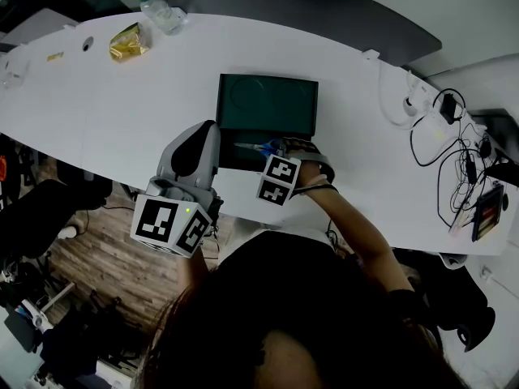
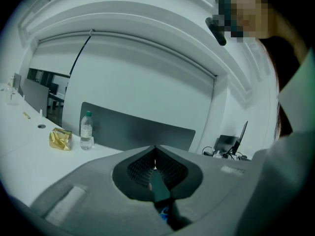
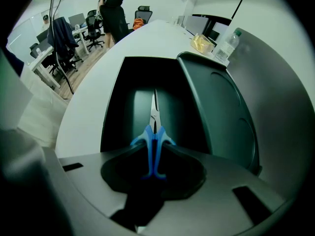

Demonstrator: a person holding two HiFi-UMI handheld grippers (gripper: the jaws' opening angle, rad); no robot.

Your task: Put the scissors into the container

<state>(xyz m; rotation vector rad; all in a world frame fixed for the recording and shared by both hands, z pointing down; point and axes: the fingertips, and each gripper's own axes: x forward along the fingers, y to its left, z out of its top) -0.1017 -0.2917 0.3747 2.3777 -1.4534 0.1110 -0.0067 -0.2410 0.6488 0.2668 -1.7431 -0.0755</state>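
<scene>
The dark green container (image 1: 268,104) lies open on the white table (image 1: 122,112), its lid folded back and its tray (image 3: 123,102) toward me. The scissors (image 3: 153,141), blue-handled, point their blades into the tray; in the head view the scissors (image 1: 258,147) lie over the tray's front part. My right gripper (image 3: 153,154) has the blue handles between its jaws, which stand wide with dark gaps on both sides. In the head view the right gripper (image 1: 276,159) is at the container's front right. My left gripper (image 1: 195,152) hovers at the container's front left corner, shut and empty (image 2: 155,163).
A water bottle (image 1: 158,10) and a yellow packet (image 1: 130,40) sit at the table's far left. Cables and chargers (image 1: 446,136) crowd the right end. The table's front edge runs just under both grippers. A person (image 3: 113,9) stands among office chairs beyond the table.
</scene>
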